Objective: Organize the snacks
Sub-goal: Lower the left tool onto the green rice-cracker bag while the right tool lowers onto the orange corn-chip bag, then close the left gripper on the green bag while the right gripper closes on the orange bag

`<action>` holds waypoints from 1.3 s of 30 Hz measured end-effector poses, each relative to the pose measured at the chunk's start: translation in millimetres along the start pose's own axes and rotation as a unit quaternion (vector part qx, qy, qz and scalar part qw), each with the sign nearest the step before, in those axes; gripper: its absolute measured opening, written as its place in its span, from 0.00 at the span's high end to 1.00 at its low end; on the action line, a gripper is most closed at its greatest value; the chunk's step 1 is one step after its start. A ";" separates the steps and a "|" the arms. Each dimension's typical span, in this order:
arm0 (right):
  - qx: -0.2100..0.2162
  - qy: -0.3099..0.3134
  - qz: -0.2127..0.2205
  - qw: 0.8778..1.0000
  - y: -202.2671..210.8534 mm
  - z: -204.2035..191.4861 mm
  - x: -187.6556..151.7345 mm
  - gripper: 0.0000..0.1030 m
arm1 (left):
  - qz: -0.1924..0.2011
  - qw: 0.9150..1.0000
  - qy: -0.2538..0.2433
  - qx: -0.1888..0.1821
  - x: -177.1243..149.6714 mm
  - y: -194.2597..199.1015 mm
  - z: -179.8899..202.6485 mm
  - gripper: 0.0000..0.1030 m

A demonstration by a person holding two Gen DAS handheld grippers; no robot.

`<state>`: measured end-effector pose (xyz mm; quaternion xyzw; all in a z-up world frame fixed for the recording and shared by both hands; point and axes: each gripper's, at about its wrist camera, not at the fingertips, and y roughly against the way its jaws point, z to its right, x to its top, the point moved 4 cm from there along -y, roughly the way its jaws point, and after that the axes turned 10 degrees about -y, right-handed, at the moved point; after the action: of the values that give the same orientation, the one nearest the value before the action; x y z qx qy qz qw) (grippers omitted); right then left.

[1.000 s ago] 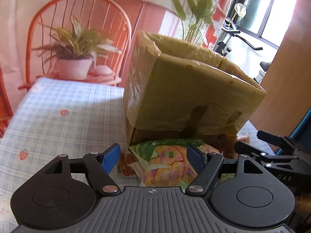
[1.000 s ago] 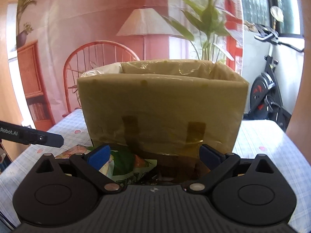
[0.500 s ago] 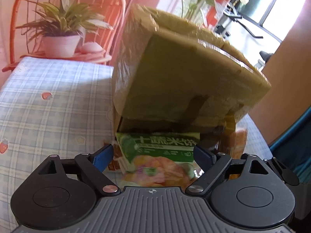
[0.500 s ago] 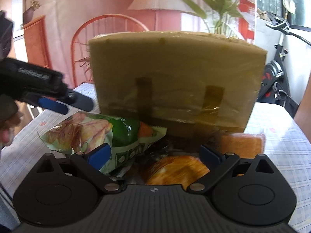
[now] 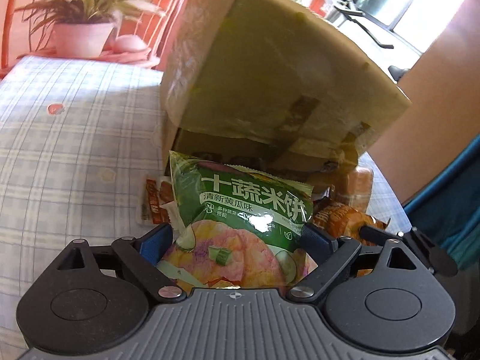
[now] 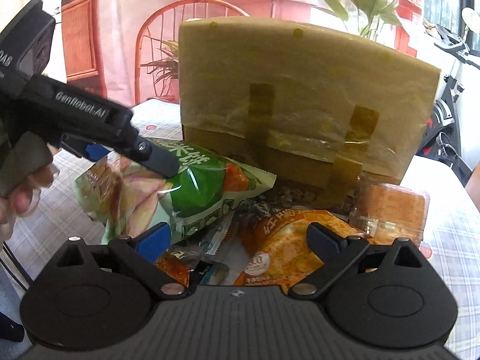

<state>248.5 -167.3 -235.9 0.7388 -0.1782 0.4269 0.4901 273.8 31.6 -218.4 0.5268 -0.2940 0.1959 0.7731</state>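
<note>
Both grippers have dropped toward the snack pile. Left gripper [image 5: 237,237], jaws just widened, straddles the glossy green rice-cracker bag [image 5: 240,207], grip not confirmed. Right gripper [image 6: 240,237] gapes empty above a crinkly orange packet [image 6: 279,252]. Pile lies against the plastic-wrapped, taped cardboard box [image 6: 300,90] on checked tablecloth [image 5: 75,138].

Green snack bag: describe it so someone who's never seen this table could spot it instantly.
Start at the tall cardboard box on the checked tablecloth; a heap of snack packets lies at its foot. The green snack bag is the largest packet, lying on top at the heap's left. Its neighbours are orange or red; only it is green, with white lettering and pink rice cakes pictured.
</note>
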 end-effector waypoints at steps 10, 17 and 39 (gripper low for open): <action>-0.054 -0.012 0.018 0.998 12.5 28.2 9.1 0.04 | 0.040 0.997 -0.068 0.014 -7.3 15.2 17.0 0.28; -0.062 -0.034 -0.008 0.997 -4.0 45.6 11.1 0.04 | 0.067 0.994 -0.068 0.048 -11.6 33.2 15.7 0.34; -0.064 0.021 -0.029 0.997 -6.2 34.5 -3.6 0.05 | 0.083 0.988 -0.086 0.098 -35.4 49.9 18.3 0.34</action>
<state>266.5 -195.3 -247.8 0.7015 -0.1735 0.4154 0.5525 212.2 33.2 -202.0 0.5888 -0.3810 0.2412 0.6708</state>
